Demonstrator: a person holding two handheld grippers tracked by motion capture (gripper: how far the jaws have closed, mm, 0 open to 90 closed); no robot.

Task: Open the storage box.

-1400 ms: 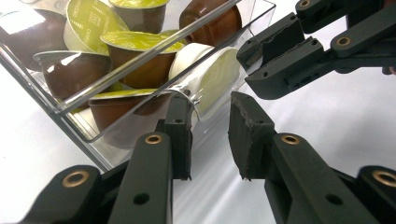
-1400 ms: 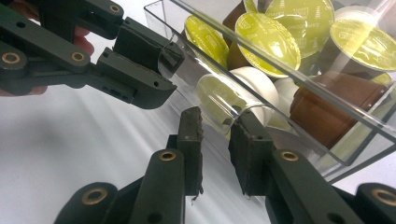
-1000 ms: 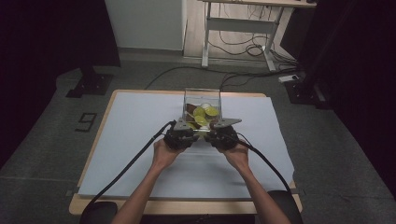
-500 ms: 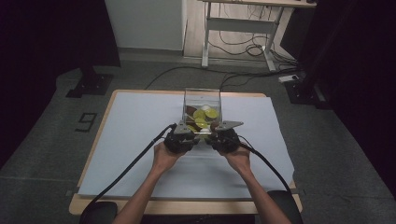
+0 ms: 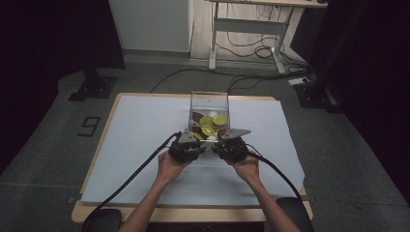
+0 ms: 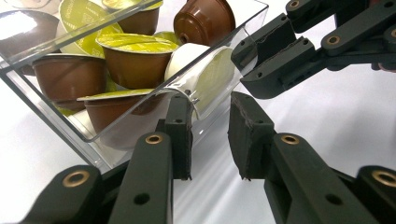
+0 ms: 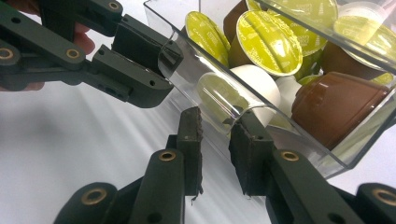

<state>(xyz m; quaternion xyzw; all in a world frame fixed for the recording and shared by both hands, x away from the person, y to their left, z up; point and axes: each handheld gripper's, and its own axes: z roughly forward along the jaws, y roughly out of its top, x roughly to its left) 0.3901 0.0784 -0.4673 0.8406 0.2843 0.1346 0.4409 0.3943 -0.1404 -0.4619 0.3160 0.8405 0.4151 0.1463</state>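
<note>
A clear plastic box [image 5: 209, 102] of brown and green-lidded coffee capsules [image 5: 208, 126] sits mid-table, with both grippers at its near wall. My left gripper [image 5: 196, 140] holds the left near corner, my right gripper [image 5: 221, 139] the right one. In the left gripper view the box [image 6: 93, 28] is tilted, its thin wall runs between my jaws [image 6: 210, 121], and the right gripper [image 6: 254, 58] pinches the far corner. In the right gripper view the wall rim of the box [image 7: 355, 149] sits between my jaws [image 7: 215, 135]. The left gripper [image 7: 163, 60] clamps the other corner there. A white capsule [image 7: 257, 79] lies against the wall.
A white sheet [image 5: 140, 125] covers the wooden table, with bare room on both sides of the box. Cables trail from both grippers toward the front edge. Beyond the table stand a desk frame [image 5: 246, 29], floor cables and black stand bases [image 5: 92, 87].
</note>
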